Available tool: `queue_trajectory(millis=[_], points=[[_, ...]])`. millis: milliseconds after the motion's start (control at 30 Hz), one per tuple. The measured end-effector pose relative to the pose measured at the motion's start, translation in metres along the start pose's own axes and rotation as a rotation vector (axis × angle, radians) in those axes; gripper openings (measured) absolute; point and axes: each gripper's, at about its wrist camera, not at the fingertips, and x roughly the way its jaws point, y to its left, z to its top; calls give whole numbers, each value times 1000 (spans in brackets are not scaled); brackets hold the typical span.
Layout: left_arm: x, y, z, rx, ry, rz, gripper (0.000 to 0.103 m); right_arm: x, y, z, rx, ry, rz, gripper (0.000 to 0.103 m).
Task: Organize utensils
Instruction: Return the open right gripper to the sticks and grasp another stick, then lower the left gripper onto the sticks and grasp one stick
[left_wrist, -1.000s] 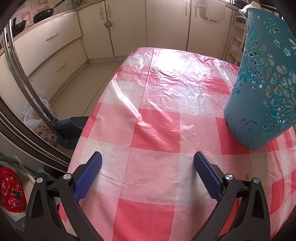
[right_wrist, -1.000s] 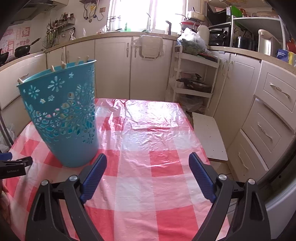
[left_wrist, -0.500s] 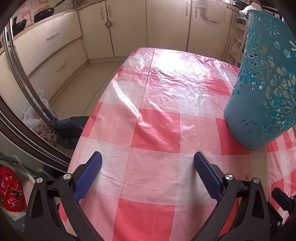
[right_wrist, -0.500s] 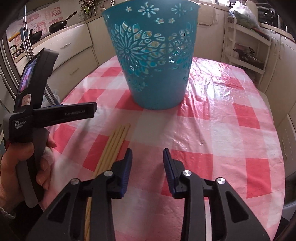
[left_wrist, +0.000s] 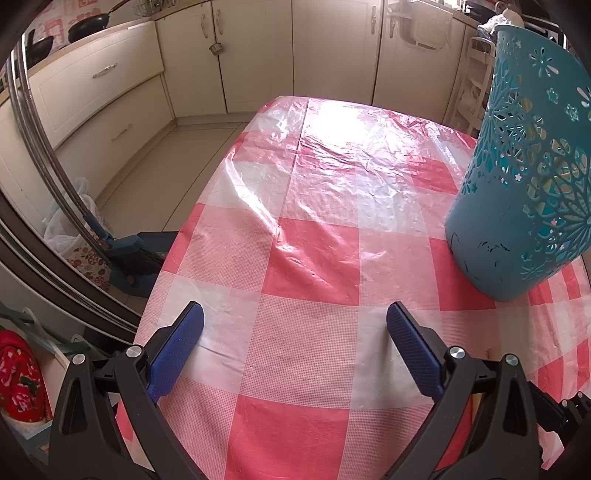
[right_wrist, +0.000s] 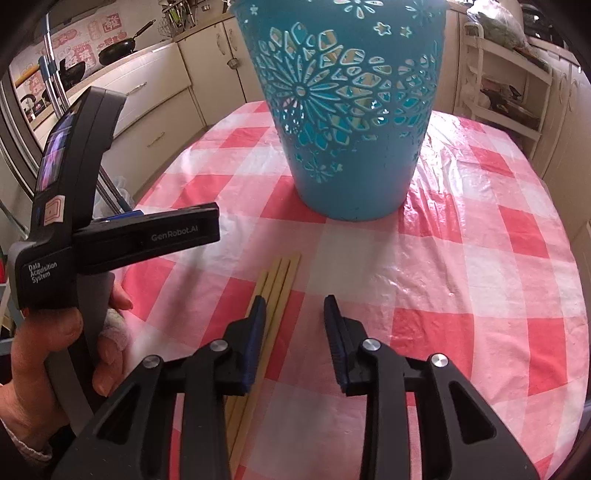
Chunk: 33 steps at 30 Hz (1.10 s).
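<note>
Several pale wooden chopsticks (right_wrist: 281, 277) lie side by side on the red-and-white checked tablecloth (right_wrist: 461, 280), in front of a teal cut-out basket (right_wrist: 351, 147). My right gripper (right_wrist: 294, 301) hovers just above their near part. Its jaws stand partly closed and grip nothing. The chopsticks run under its left finger (right_wrist: 255, 332). My left gripper (left_wrist: 295, 308) is wide open over bare cloth, with the basket (left_wrist: 517, 184) to its right. More pale sticks show through the basket's holes.
A person's hand (right_wrist: 44, 343) holds the left gripper's handle at the table's left edge. Cream kitchen cabinets (left_wrist: 258, 55) ring the table. A broom and dustpan (left_wrist: 129, 254) stand on the floor to the left, and an open shelf rack (right_wrist: 509, 74) at the back right.
The right gripper swung left and tipped down, bringing the basket and chopsticks close, and its jaws narrowed from wide to a small gap. The left gripper stayed still and open.
</note>
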Motion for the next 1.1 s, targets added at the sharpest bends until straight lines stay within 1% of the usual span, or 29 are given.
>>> queue_trajectory(millis=[67,267,400,500,567,633,733,800,833,900,933,1033,1100], points=[[0,0,0,1,0,1,95,-2,-3,0,14,-5,10,33],[0,0,0,2,0,1,95,0,-6,0,23,-4,-10,33],[0,0,0,4,1,2,95,2,0,-1,-21,-1,-38,32],[0,-1,0,3,1,1,95,2,3,-2,-64,3,-66,26],[0,-1,0,3,1,2,95,0,2,-4,-94,8,-77,17],[0,0,0,4,1,2,95,-2,-4,-6,-113,11,-76,11],[0,0,0,4,1,1,95,-7,-17,-9,-127,7,-95,11],[-3,0,-1,8,-7,-1,95,-9,-31,-8,-101,0,-99,10],[-6,-2,-4,19,-2,-14,95,-10,-38,-7,-89,-5,-104,9],[-14,-8,-14,57,10,-72,95,-12,-49,-8,-60,-20,-96,9],[-22,-12,-21,80,-1,-87,95,-12,-52,-9,-52,-29,-86,7],[-40,-27,-36,153,-35,-107,95,-13,-53,-10,-50,-44,-82,7],[-46,-36,-43,196,-41,-104,95,-13,-55,-11,-46,-46,-72,7]])
